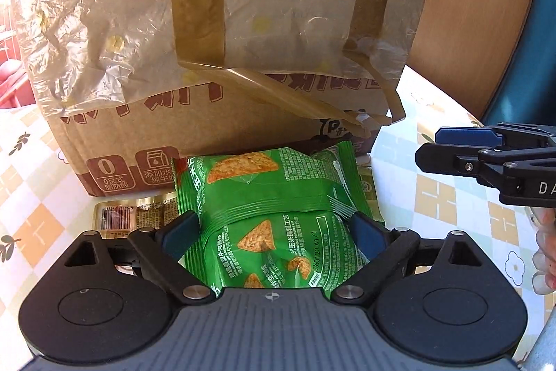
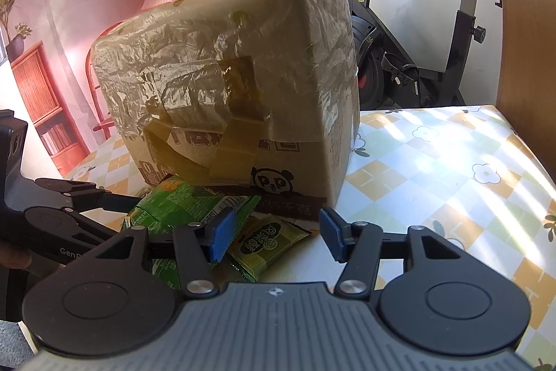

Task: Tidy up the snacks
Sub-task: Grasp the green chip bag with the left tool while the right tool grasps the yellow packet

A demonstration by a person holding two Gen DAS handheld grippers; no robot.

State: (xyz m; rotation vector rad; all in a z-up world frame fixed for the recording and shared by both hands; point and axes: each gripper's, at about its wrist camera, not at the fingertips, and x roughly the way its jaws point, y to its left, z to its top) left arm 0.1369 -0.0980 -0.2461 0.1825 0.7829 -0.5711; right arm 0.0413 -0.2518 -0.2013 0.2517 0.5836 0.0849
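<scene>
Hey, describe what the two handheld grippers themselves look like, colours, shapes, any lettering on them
Both match. The left gripper and right gripper have a ribbed grey body, two round black side discs, black link arms on silver pivot pins, and blue pads on the fingers. A small cross mark sits at the body's front edge. White lettering shows on the sides, only partly readable. No cables or sleeves are visible.

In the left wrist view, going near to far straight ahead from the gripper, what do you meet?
Left gripper → green chip bag between its fingers → taped cardboard box → wooden panel behind it.
</scene>
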